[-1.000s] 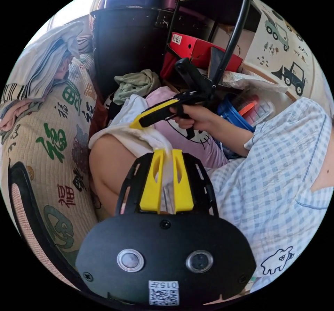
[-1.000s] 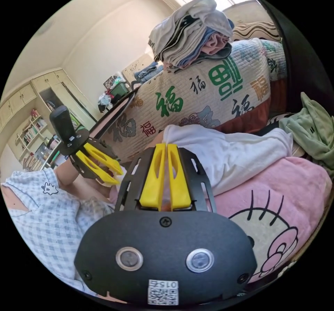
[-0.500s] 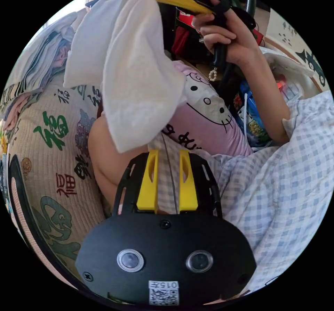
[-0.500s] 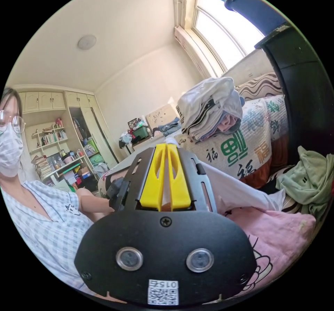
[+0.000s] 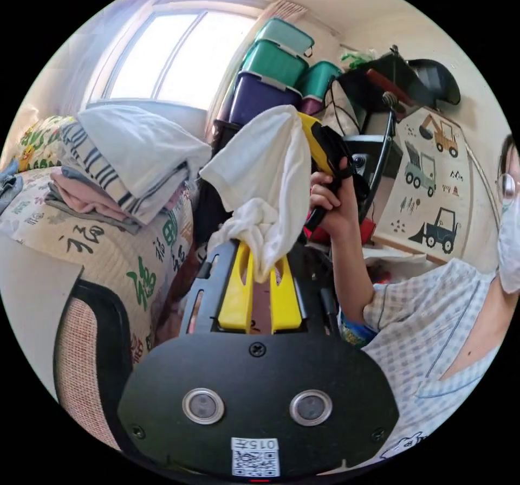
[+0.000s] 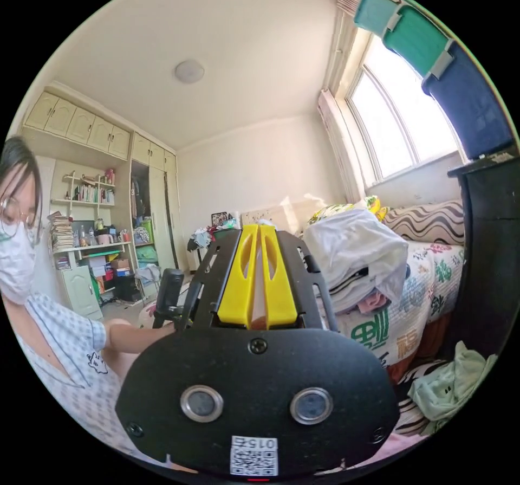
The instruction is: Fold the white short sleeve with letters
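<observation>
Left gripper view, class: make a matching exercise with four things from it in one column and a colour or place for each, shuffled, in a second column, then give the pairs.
Things:
1. shirt
2. top storage bin
3. folded pile
4. truck pictures

Matches:
A. on the quilted cover
B. on the wall
C. white, hanging from the right hand-held gripper
D. green

Pairs: 1-C, 2-D, 3-A, 4-B
</observation>
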`<action>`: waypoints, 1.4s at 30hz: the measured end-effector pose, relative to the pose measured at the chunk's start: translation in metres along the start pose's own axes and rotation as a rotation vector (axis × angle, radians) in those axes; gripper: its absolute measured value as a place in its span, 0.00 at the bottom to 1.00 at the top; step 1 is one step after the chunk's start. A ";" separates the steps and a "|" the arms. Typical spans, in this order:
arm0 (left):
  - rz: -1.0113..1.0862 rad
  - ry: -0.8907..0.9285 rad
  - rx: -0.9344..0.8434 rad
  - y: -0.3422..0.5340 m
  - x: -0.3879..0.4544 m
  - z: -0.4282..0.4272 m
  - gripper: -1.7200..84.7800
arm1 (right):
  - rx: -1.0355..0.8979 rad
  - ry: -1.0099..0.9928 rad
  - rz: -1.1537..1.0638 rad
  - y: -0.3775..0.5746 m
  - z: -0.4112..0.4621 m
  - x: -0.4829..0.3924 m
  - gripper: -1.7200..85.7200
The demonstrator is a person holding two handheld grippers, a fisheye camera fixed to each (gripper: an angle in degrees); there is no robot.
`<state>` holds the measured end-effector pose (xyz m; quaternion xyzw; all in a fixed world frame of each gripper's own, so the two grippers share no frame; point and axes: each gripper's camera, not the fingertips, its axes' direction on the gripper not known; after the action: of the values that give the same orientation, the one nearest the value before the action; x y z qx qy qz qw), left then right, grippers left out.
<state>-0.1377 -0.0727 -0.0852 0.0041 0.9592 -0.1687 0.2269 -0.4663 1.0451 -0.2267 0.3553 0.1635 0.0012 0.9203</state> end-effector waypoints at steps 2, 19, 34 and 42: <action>-0.005 -0.021 0.024 -0.002 0.005 -0.053 0.05 | 0.016 -0.036 -0.040 -0.040 0.023 -0.009 0.01; 0.049 -0.857 0.664 0.262 0.140 -0.485 0.05 | -0.391 -0.663 -0.195 -0.146 0.399 -0.228 0.12; -0.233 -0.979 0.659 0.530 0.090 -0.553 0.06 | -0.562 -0.577 -0.192 0.217 0.245 -0.184 0.17; -0.283 -0.974 0.689 0.585 0.101 -0.545 0.06 | -0.595 -0.441 -0.270 0.222 0.250 -0.198 0.17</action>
<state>-0.4149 0.6492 0.1403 -0.1281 0.6268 -0.4800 0.6004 -0.5532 1.0242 0.1521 0.0401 -0.0004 -0.1486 0.9881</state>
